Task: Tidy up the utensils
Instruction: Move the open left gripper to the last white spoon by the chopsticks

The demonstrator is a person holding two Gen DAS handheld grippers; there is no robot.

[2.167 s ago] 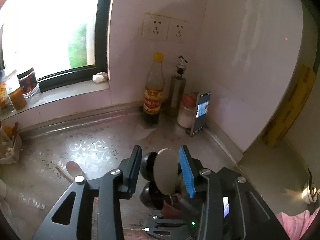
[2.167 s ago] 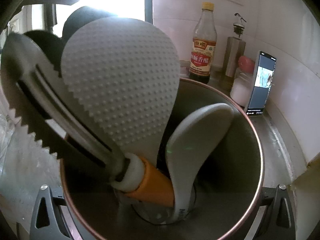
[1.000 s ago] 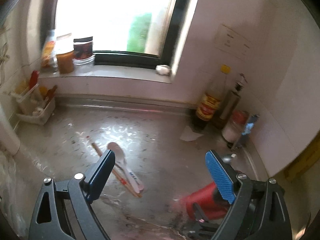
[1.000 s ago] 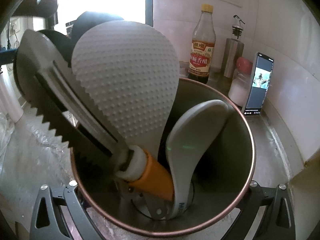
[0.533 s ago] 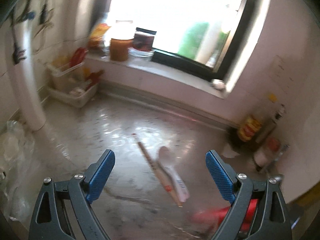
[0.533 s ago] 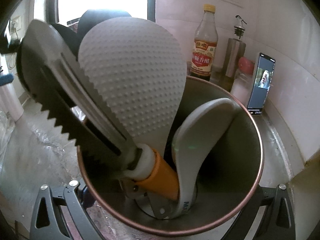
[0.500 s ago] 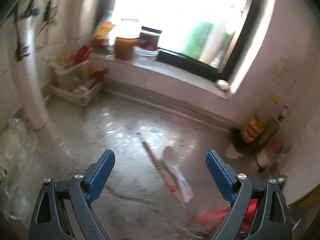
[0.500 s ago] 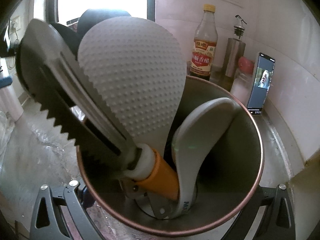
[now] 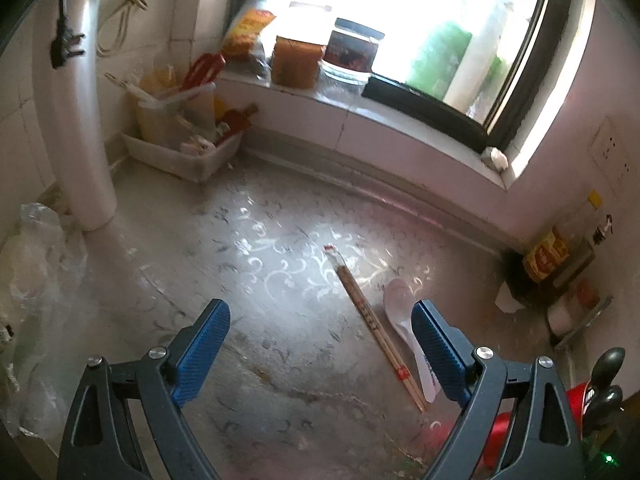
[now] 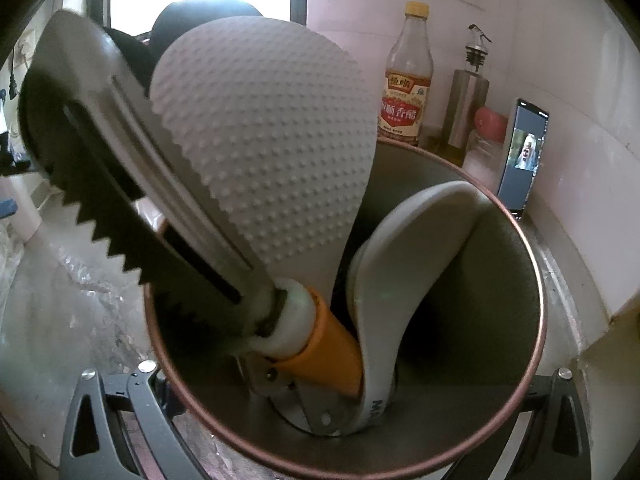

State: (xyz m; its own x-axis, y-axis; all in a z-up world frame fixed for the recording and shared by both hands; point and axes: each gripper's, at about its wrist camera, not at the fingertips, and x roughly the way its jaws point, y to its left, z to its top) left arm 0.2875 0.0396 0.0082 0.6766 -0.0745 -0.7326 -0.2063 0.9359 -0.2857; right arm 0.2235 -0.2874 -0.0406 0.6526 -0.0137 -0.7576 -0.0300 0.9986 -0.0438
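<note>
Roughly halfway, judged by the pictures. Found a dimpled rice paddle (image 10: 272,152), a serrated slotted turner (image 10: 120,184) and a grey spoon (image 10: 412,248) already standing handle-down in the steel utensil holder (image 10: 500,320), with dark ladle heads (image 10: 192,20) behind them. Still had two things to collect from the countertop (image 9: 240,240): a pair of wooden chopsticks (image 9: 376,328) and a white plastic spoon (image 9: 404,320).

Saw the chopsticks lying flat and side by side. Traced their long axis on a diagonal in the left wrist view, from the far left down to the near right, with a red mark close to the nearer end. Saw the white spoon just beside them on the right and nearly parallel, bowl away from the camera and handle toward it, its handle partly hidden behind one blue pad.

Noted the left gripper (image 9: 320,312) spread wide above the countertop with nothing between the pads and both loose pieces off toward its right-hand finger. Judged a shift that way necessary before any pinch, and a grip across the diagonal rather than along it.

Could not settle the right gripper (image 10: 320,452): holder seated between its arms, pads hidden behind the holder's wall, so a clamp likely but not seen.
</note>
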